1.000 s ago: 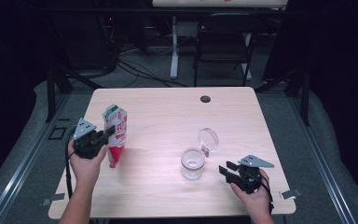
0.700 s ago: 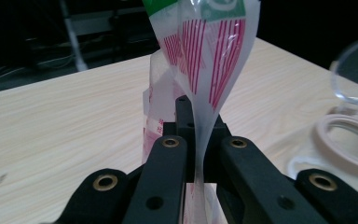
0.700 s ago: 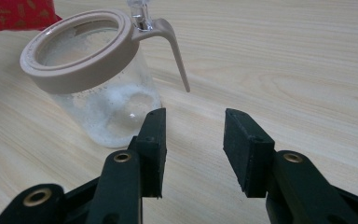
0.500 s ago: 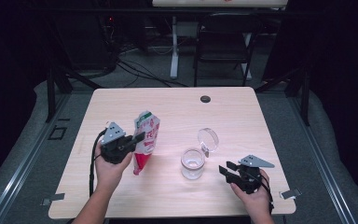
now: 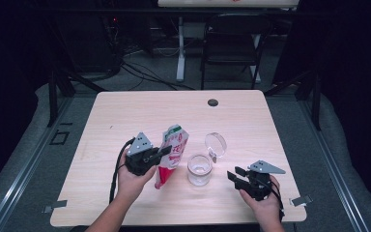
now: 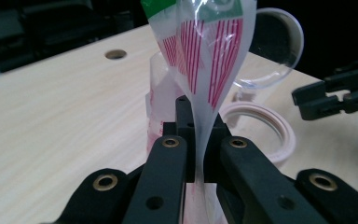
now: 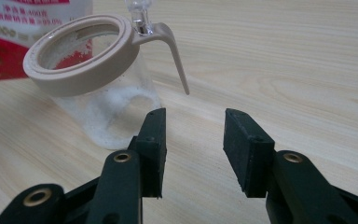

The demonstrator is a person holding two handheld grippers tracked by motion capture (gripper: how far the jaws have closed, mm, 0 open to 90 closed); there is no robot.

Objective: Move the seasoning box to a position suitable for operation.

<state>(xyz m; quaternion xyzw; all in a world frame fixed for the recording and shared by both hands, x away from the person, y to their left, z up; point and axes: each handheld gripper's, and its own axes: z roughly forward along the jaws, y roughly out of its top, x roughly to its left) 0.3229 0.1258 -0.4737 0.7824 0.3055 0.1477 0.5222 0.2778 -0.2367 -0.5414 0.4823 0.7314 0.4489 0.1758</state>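
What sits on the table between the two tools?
In the high view, a glass jar with its lid flipped open stands between the left tool, which grips a red-and-white pouch, and the right tool.

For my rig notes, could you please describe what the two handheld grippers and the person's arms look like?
Both are black. The left gripper and the right gripper each carry a grey three-cornered plate on top, and a black cable loops from each. In the gripper views, each has two flat black rectangular jaw pads on arms with brass-coloured rivets. The forearms are bare, with no sleeves or gloves visible.
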